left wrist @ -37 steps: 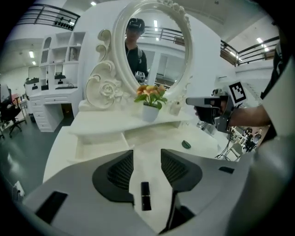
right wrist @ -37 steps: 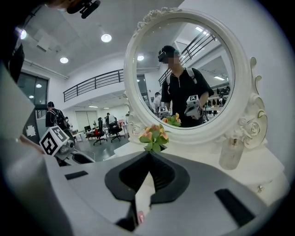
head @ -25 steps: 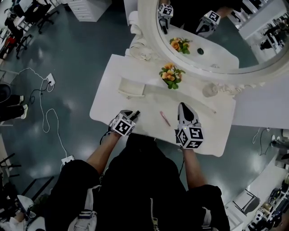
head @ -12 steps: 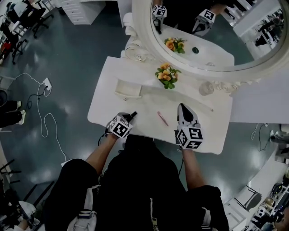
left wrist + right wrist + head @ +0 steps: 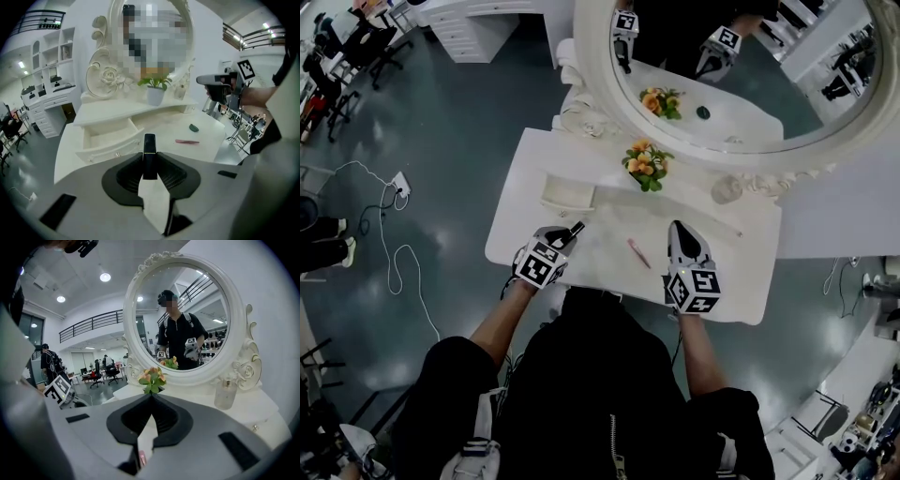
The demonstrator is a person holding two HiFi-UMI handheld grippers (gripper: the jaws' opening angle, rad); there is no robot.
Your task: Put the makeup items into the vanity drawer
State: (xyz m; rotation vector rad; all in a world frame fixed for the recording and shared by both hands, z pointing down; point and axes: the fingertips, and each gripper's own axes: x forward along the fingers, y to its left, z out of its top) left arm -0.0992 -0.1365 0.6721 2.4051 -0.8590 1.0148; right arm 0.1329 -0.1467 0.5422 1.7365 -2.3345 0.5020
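Observation:
A slim black makeup tube point(image 5: 149, 154) stands upright between the jaws of my left gripper point(image 5: 149, 161), which is shut on it. In the head view this gripper point(image 5: 565, 239) is at the vanity's front left, just in front of the open white drawer point(image 5: 567, 195), whose inside point(image 5: 108, 136) looks bare. On the tabletop between the grippers lies a pink stick point(image 5: 638, 253) point(image 5: 187, 140), with a small dark green item point(image 5: 193, 127) beyond it. My right gripper point(image 5: 677, 228) point(image 5: 151, 397) rests over the table's front right, jaws shut with nothing in them.
A potted flower point(image 5: 643, 164) point(image 5: 152, 378) and a glass bottle point(image 5: 727, 188) point(image 5: 225, 394) stand on the raised back shelf under the big oval mirror point(image 5: 722, 141). The white vanity top point(image 5: 609, 220) ends close in front of both grippers. Cables lie on the floor at the left.
My left gripper's jaws have closed on the black tube and it has shifted slightly left. The right gripper has stayed where it was.

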